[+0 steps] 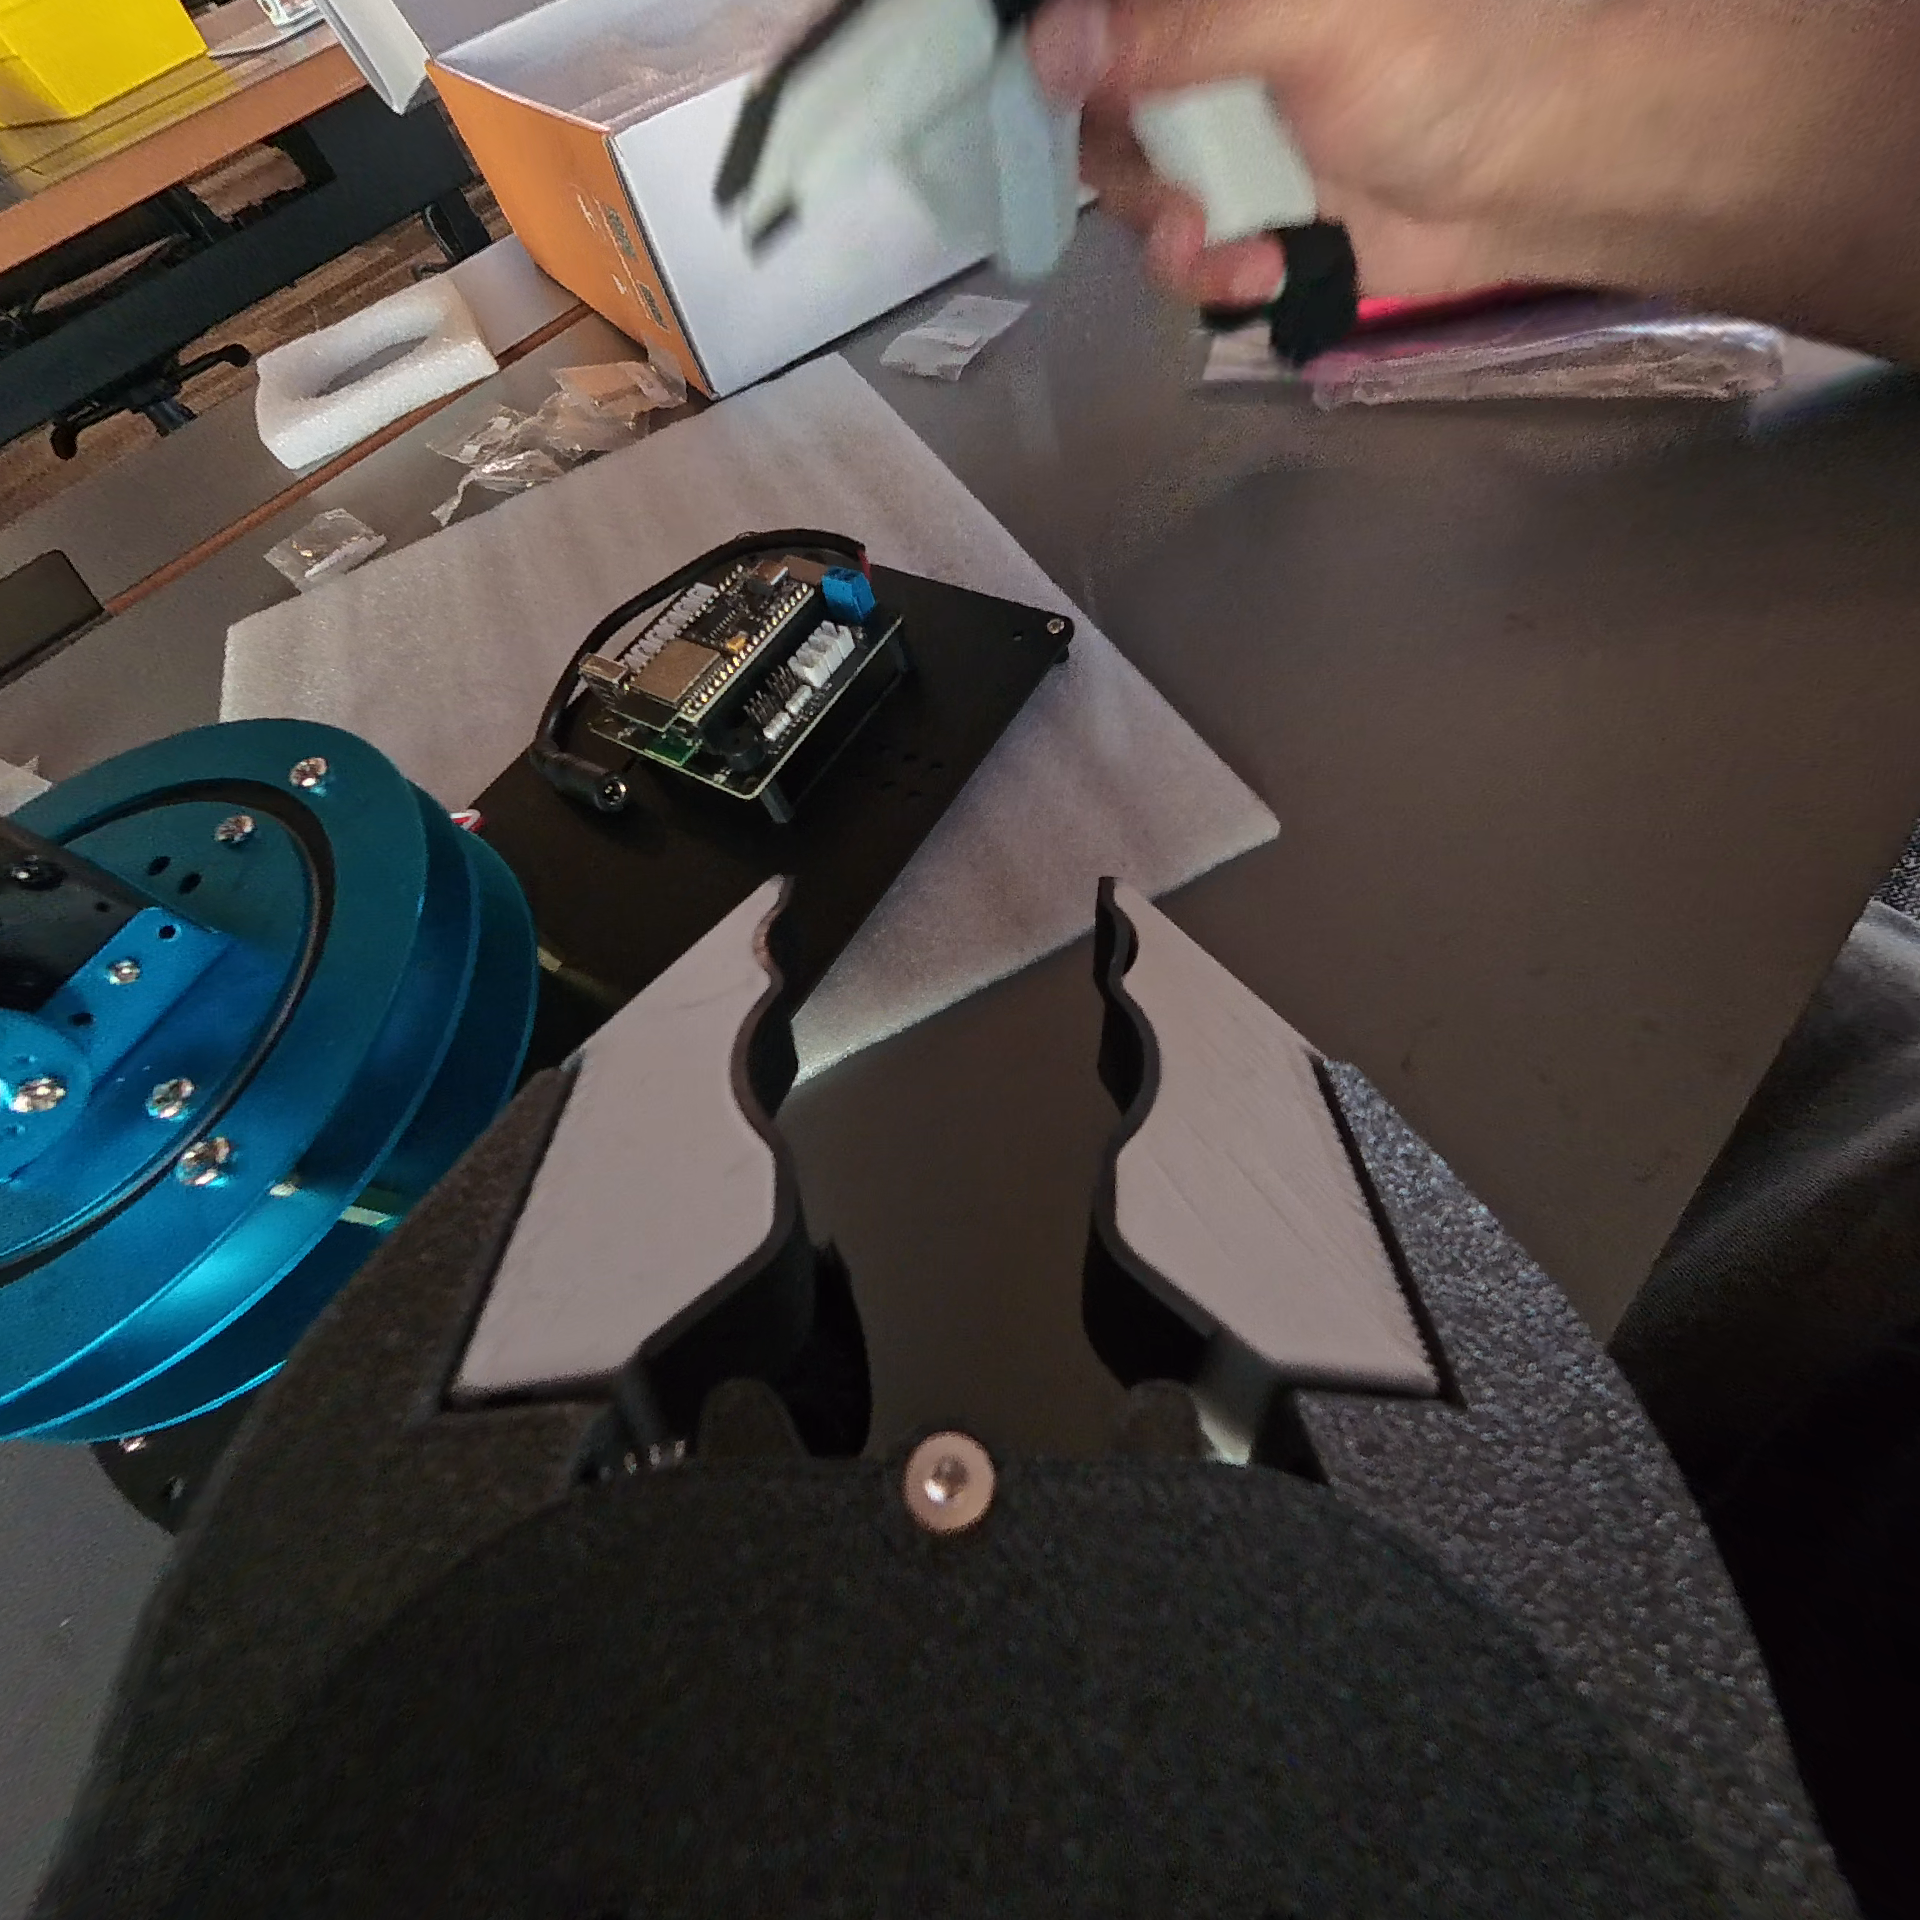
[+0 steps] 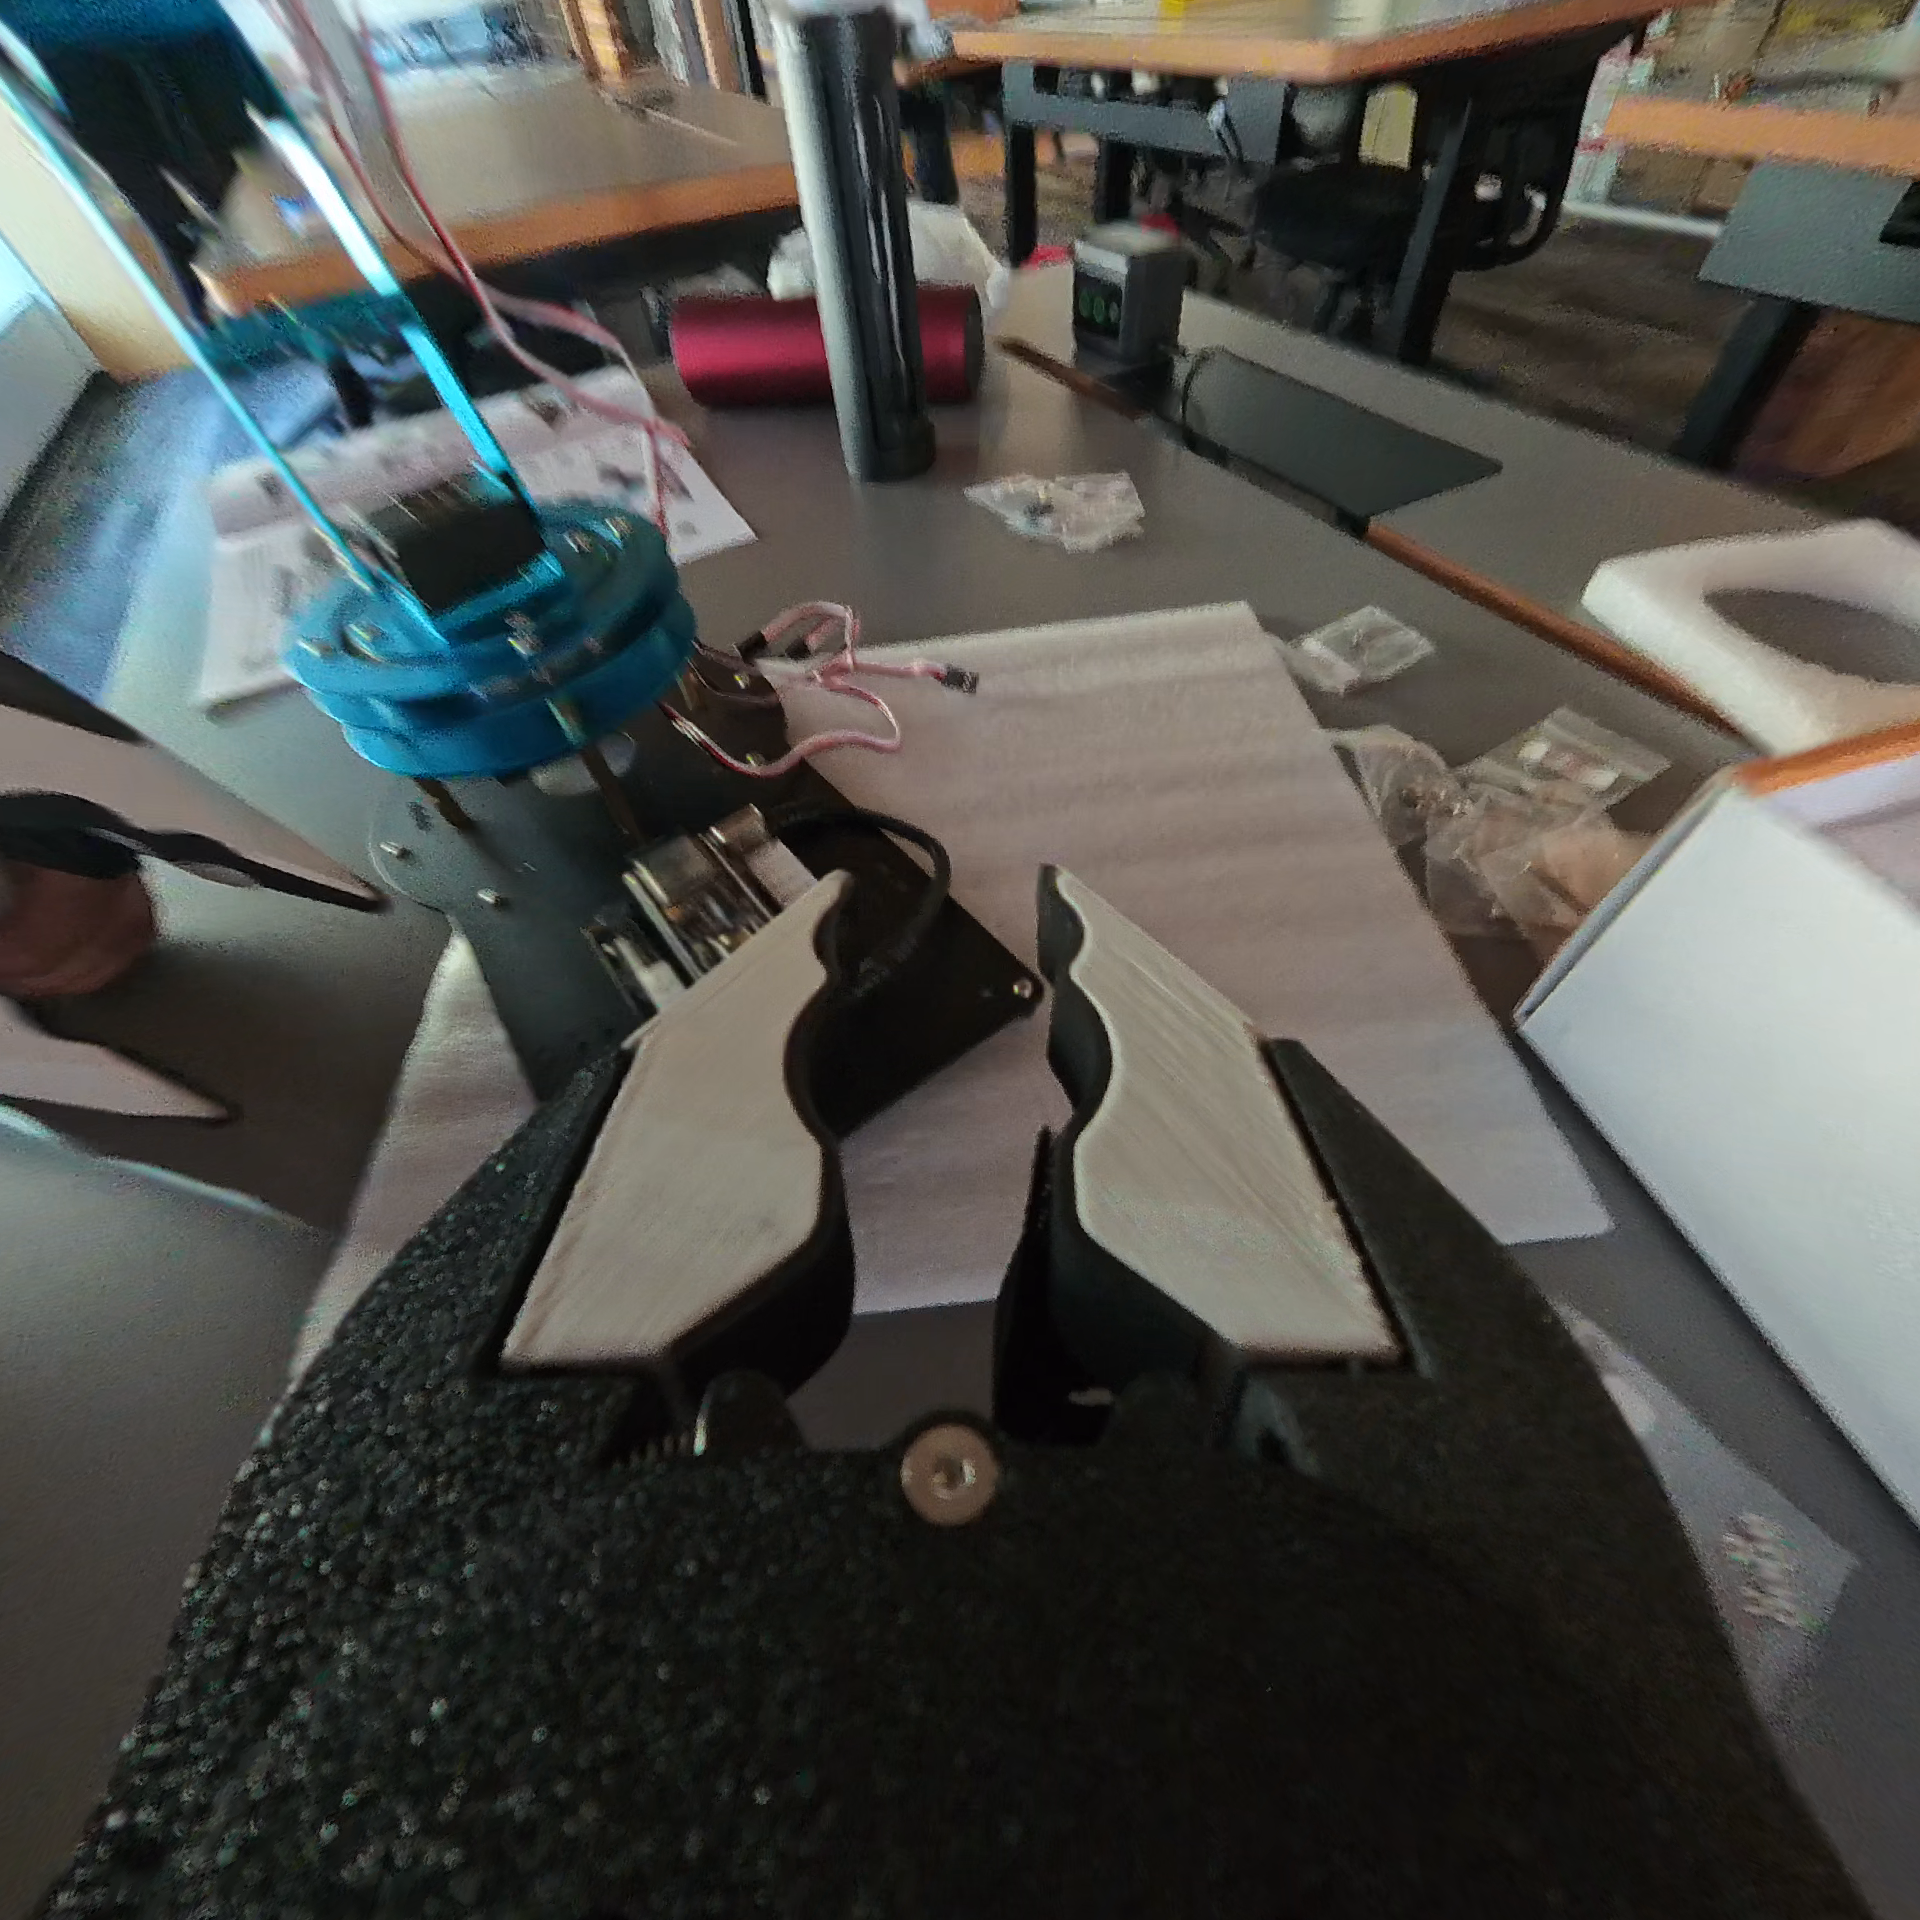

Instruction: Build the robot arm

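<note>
Both hand-held grippers, left (image 1: pixel 940 883) and right (image 2: pixel 945 873), are wide and empty; either could knock the circuit board (image 1: pixel 743 675) or snag the wires (image 2: pixel 831 675).

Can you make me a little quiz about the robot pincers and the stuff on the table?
1. True or false: the left gripper is holding something.
2. What colour is the round turntable base beside the left gripper? A red, B blue, C green.
3. Fill in: the circuit board sits on a black ____.

Key: 1 false, both it and the right gripper are open and empty. 2 B. 3 plate, which lies on the white foam sheet.
</note>
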`<state>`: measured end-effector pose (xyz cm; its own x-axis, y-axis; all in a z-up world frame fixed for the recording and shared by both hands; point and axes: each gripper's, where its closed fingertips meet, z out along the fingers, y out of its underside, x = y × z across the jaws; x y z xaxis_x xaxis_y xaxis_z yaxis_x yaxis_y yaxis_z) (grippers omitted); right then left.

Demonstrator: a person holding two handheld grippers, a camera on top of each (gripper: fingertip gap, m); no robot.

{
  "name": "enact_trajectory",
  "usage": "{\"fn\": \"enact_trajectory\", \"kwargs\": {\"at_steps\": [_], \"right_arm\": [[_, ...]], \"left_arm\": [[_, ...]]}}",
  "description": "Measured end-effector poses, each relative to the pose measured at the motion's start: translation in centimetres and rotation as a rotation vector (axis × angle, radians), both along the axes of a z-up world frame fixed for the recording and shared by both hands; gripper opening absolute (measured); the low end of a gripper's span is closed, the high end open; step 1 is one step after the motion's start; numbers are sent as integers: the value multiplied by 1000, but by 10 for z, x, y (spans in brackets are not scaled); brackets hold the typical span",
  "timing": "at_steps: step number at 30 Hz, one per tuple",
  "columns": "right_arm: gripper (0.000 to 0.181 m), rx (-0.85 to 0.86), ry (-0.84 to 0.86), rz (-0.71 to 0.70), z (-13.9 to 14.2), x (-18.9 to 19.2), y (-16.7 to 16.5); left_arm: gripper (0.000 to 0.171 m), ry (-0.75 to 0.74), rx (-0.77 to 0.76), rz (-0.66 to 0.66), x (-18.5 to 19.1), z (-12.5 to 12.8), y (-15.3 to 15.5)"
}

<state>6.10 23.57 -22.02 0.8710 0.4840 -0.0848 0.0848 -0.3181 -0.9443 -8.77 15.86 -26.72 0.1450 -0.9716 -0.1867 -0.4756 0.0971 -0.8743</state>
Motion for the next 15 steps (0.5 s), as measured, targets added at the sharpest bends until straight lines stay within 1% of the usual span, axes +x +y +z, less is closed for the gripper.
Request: {"fn": "enact_trajectory", "kwargs": {"at_steps": [1, 3, 4, 5, 7, 8, 9, 11, 13, 15], "right_arm": [[32, 34, 25, -1, 21, 7, -7], [31, 117, 93, -67, 70, 36, -34], [29, 135, 100, -97, 87, 52, -52], [30, 106, 67, -135, 93, 69, -72], [30, -16, -97, -265, 80, 112, -114], [27, -57, -176, -336, 72, 134, -137], [25, -95, -214, -385, 61, 149, -160], [26, -220, -193, -395, 25, 160, -205], [30, -316, -145, -370, -12, 161, -240], [31, -331, -57, -320, -30, 147, -260]], "left_arm": [[56, 1, -3, -1, 0, 0, 0], [56, 9, -12, 0, 0, -1, 0], [55, 1, -10, 2, 0, 0, 0], [52, -10, -12, 3, 0, 2, 0], [49, -35, -46, -23, 2, 7, -9], [49, -59, -67, -49, 4, 12, -17], [49, -88, -88, -78, 7, 17, -25], [48, -136, -128, -142, 18, 27, -43], [48, -132, -157, -242, 35, 33, -65], [48, -102, -158, -349, 57, 38, -86]]}}
